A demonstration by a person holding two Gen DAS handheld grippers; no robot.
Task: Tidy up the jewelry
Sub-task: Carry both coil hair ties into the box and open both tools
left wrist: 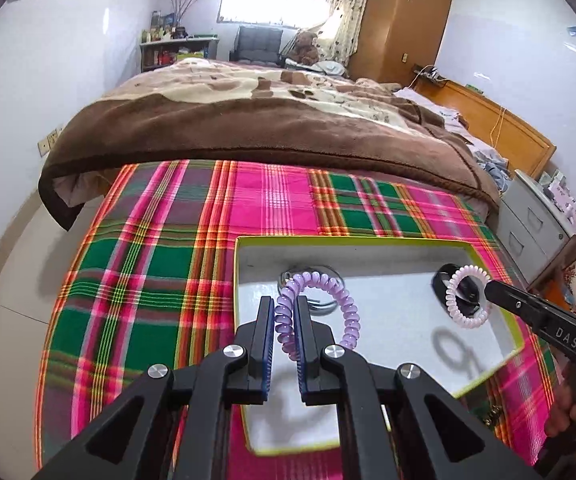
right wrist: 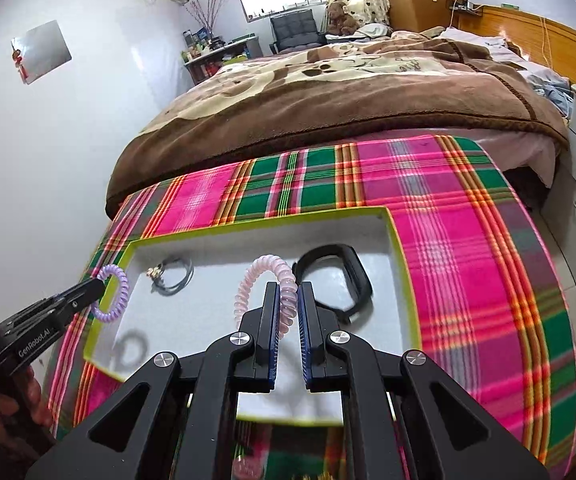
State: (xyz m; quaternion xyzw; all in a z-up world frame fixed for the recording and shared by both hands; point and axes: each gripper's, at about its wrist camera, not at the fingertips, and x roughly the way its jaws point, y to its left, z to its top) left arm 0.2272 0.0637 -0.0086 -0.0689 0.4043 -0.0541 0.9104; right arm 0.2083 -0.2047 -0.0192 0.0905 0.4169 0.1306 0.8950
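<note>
A shallow white tray with a lime-green rim (left wrist: 237,264) (right wrist: 398,240) lies on a plaid cloth. My left gripper (left wrist: 285,312) is shut on a purple spiral band (left wrist: 340,292), held above the tray's left part; the same band (right wrist: 114,292) shows at the left of the right wrist view. My right gripper (right wrist: 287,300) is shut on a pale pink spiral band (right wrist: 254,280), which hangs over the tray's right side (left wrist: 468,300). On the tray floor lie a black wristband (right wrist: 348,276) and a grey cord bracelet with a charm (right wrist: 172,276).
The pink and green plaid cloth (left wrist: 148,264) covers the surface under the tray. Behind it is a bed with a brown blanket (left wrist: 248,120). A grey drawer cabinet (left wrist: 536,224) stands to the right. A person's hand (right wrist: 4,412) holds the left gripper.
</note>
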